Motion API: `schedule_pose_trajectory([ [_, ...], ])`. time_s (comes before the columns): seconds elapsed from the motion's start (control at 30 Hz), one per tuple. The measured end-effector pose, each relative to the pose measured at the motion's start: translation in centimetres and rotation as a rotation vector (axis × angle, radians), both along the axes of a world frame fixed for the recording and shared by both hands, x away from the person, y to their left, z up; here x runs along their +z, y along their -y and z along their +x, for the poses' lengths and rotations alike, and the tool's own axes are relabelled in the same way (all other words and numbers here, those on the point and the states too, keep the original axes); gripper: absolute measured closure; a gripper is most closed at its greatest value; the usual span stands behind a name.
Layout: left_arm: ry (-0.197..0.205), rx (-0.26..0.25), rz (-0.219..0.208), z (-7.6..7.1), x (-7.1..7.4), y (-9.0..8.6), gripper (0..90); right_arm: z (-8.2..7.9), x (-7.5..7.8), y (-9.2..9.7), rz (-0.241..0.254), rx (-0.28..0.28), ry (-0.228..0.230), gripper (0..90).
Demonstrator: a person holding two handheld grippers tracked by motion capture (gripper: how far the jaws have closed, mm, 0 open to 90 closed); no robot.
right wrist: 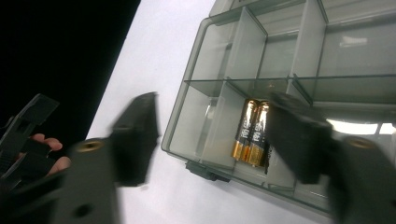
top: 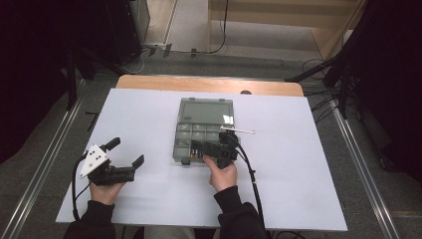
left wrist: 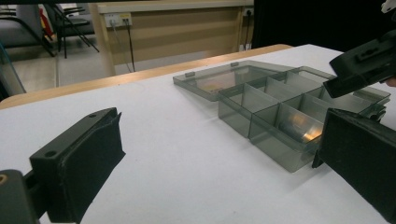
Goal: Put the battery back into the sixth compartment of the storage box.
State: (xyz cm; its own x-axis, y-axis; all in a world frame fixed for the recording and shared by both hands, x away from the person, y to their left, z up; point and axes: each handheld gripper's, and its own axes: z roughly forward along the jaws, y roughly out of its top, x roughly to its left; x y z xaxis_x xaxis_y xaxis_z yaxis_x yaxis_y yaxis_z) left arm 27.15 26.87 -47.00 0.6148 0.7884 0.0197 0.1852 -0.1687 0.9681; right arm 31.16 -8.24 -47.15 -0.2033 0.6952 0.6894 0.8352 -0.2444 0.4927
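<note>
Batteries [right wrist: 252, 135] between open right tongs [right wrist: 219, 135]

a white table [top: 149, 119] bears an open grey organiser box [top: 204, 130].

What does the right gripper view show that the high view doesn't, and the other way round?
Right gripper view alone: two gold and black batteries lying side by side in a near-row compartment of the organizer box, readable as batteries, with the right tongs standing open over them, nothing between the jaws.

High view alone: the box's open lid lying flat behind the compartments, a thin light bar at the box's right edge, and the wooden table edge.

Both: the box, the white tabletop, the right tongs, and the left tongs off to the side.
</note>
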Motion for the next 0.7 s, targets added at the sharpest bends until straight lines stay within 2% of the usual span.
schedule_pose_trajectory([
  [0.07,0.003,-0.002,0.0,0.0,0.0,0.0,0.0,-0.2,0.1,0.1,0.01,0.018,0.032,13.0],
  [0.13,0.004,-0.001,-0.001,0.0,0.0,0.0,0.0,-0.4,0.3,0.2,0.012,0.021,0.072,12.0],
  [0.17,0.003,0.0,-0.002,0.0,0.0,0.0,0.0,-0.5,0.5,0.2,0.019,0.022,0.089,8.2],
  [0.2,0.003,-0.001,-0.002,0.0,0.0,0.0,0.0,-0.6,0.5,0.2,0.031,0.032,0.105,0.0],
  [0.3,0.004,-0.002,0.0,0.0,0.0,0.0,0.0,-0.8,0.7,0.2,0.027,0.055,0.146,0.0],
  [0.5,0.004,-0.001,0.0,0.0,0.0,0.0,0.0,-1.1,0.4,0.8,0.031,0.082,0.189,0.0],
  [0.7,0.0,-0.001,0.004,0.0,0.0,0.0,0.0,-1.6,0.6,1.7,-0.003,0.098,0.245,0.9],
])
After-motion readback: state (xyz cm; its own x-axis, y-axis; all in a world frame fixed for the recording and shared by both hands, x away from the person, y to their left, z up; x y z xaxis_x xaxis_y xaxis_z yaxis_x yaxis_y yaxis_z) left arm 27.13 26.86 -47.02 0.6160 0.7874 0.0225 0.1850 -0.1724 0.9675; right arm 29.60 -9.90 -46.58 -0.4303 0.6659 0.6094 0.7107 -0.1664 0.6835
